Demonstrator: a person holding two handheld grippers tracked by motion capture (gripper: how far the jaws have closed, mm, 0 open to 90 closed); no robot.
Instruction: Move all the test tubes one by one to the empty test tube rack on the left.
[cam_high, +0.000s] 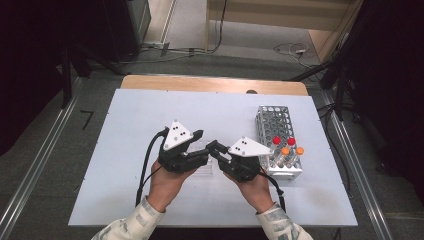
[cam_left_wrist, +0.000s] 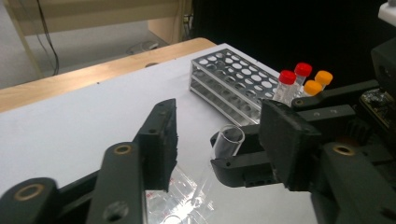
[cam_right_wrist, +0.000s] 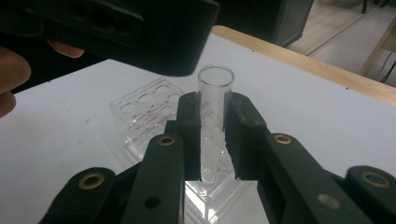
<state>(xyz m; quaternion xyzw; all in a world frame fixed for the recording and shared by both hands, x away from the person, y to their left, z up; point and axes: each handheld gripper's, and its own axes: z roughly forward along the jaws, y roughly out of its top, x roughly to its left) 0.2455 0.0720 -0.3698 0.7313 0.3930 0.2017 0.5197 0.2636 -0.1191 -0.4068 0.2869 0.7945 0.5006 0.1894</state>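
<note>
one clear tube (cam_right_wrist: 215, 88) clamped in right gripper (cam_right_wrist: 214, 135), its base hidden.

My left tongs (cam_high: 196, 141) and right tongs (cam_high: 212, 148): matte black, each topped by a grey three-cornered plate with dark dots. Brass-ringed pivots on the black jaws. A black cable trails from each. My sleeves (cam_high: 141, 216) are a pale, mottled camouflage print.

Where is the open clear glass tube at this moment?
The clear tube is clamped upright between the right gripper's jaws, just above the clear plastic rack near the table's middle, left of the metal rack in the high view.
</note>
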